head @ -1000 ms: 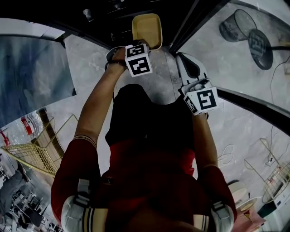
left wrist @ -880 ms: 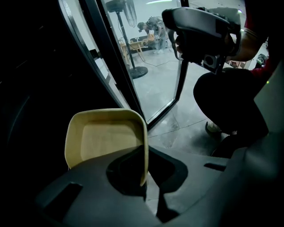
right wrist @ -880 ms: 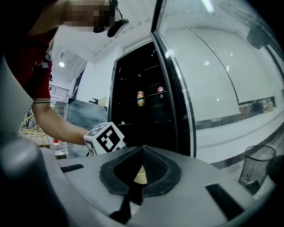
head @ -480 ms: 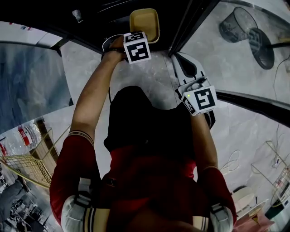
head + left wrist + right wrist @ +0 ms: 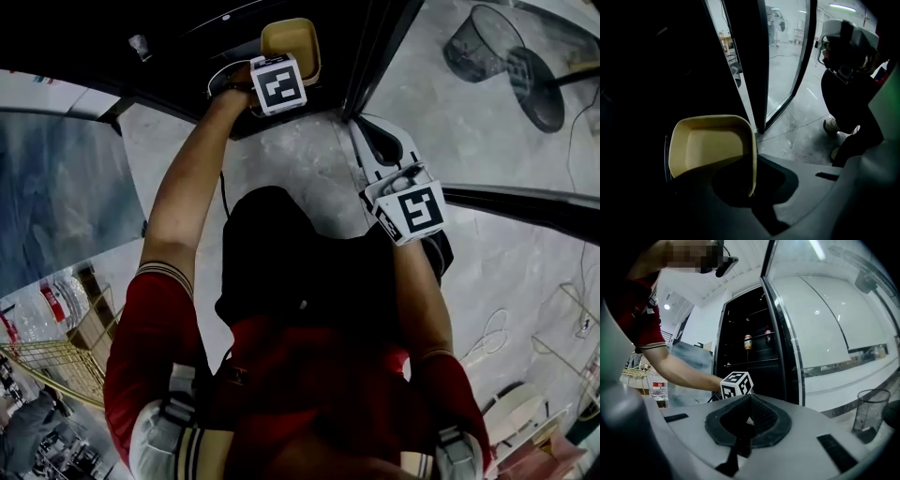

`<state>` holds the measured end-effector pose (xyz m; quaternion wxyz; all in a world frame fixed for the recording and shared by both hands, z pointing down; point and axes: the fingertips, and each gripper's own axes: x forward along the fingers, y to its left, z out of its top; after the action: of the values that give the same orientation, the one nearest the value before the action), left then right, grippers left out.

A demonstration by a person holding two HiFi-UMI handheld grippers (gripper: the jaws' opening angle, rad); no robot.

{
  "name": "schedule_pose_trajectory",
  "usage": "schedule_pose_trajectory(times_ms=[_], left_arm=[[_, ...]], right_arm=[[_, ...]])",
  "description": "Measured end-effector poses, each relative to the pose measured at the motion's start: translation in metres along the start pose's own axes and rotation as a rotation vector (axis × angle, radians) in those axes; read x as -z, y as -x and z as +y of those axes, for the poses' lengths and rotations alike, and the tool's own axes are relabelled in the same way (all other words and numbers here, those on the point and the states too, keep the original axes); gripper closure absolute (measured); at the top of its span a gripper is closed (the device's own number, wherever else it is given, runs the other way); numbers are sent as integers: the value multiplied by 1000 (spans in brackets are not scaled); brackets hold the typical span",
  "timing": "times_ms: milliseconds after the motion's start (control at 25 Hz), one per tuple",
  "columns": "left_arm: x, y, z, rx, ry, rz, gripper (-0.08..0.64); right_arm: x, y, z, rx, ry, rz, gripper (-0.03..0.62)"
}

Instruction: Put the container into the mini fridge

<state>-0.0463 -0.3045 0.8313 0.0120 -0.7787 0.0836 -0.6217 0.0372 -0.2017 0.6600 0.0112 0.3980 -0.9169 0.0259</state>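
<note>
A shallow yellow container (image 5: 292, 41) is held at the dark opening of the mini fridge (image 5: 178, 47). My left gripper (image 5: 269, 67) is shut on its near rim. In the left gripper view the container (image 5: 710, 145) lies just ahead of the left gripper (image 5: 751, 186), its bottom half in shadow and its far side inside the black cabinet. My right gripper (image 5: 386, 145) hangs lower, beside the open glass door (image 5: 389, 42). The right gripper (image 5: 748, 405) has its jaws together with nothing between them. It points at the fridge (image 5: 750, 357).
Two bottles (image 5: 748, 341) stand on an upper fridge shelf. The glass door (image 5: 825, 324) stands open to the right. A wire mesh bin (image 5: 480, 42) sits on the floor at the far right, a gold wire rack (image 5: 47, 361) at the left. A water bottle (image 5: 656, 390) stands beside it.
My left gripper has carried the container forward, deeper into the fridge opening. The right gripper has stayed by the door, shut.
</note>
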Motion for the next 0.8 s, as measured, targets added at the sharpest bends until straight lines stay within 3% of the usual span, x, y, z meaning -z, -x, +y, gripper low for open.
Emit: schedule_pose_trajectory(times_ms=[320, 640, 800], left_arm=[[-6, -8, 9, 30, 33, 31, 551], [-13, -12, 27, -15, 39, 32, 549], [-18, -12, 28, -24, 46, -9, 543]], right_arm=[[8, 6, -10, 51, 3, 4, 594], [3, 8, -11, 31, -10, -2, 594], [-1, 12, -17, 32, -26, -15, 594]])
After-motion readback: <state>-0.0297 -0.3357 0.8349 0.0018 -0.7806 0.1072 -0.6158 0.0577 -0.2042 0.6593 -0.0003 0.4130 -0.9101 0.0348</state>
